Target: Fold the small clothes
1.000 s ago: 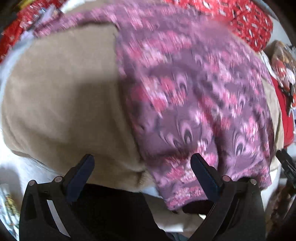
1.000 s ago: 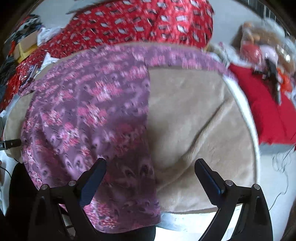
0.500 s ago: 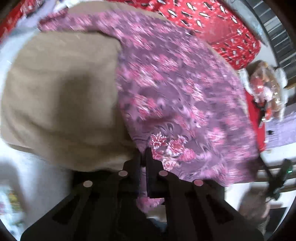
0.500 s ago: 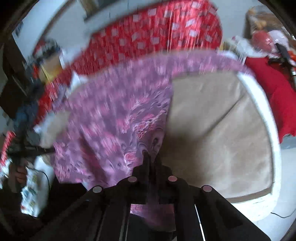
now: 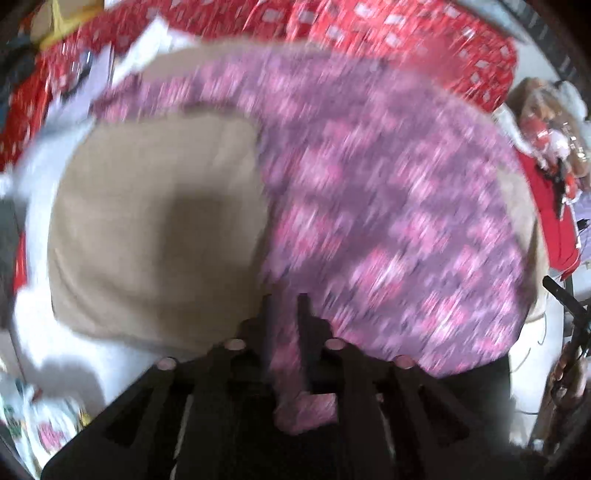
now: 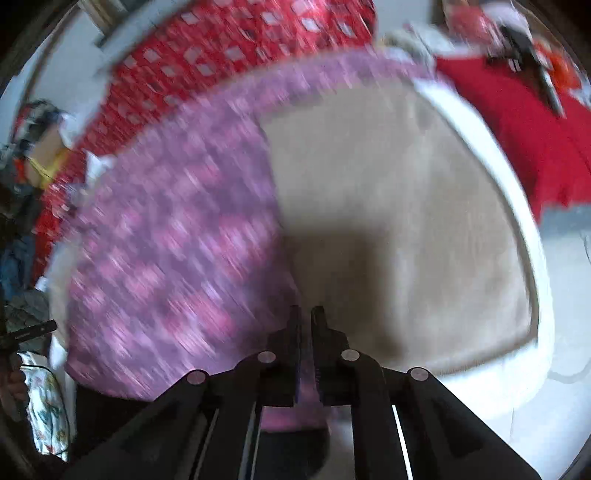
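Left wrist view: left claw (image 5: pixel 286 301) points steeply down over a beige cushion (image 5: pixel 155 229). Its jaws stand a narrow gap apart and are opening; a bunched fold of the purple-and-pink patterned garment (image 5: pixel 388 221) sits between them and hangs out below the fingers. Fabric fills the gap, so the grip reads as held. The rest of the garment spreads across the right half of the cushion, blurred by motion. Red patterned cloth (image 5: pixel 369 33) lies behind the cushion.

Right wrist view: right claw (image 6: pixel 306 312) likewise points down, jaws almost together and opening slightly, with a thin strip of the same garment (image 6: pixel 166 240) caught between them; pink fabric shows below the fingers. Here the garment covers the left half of the cushion (image 6: pixel 399 229), bare beige to the right. A plain red cloth (image 6: pixel 517 122) lies at upper right, beyond the cushion's white edge.
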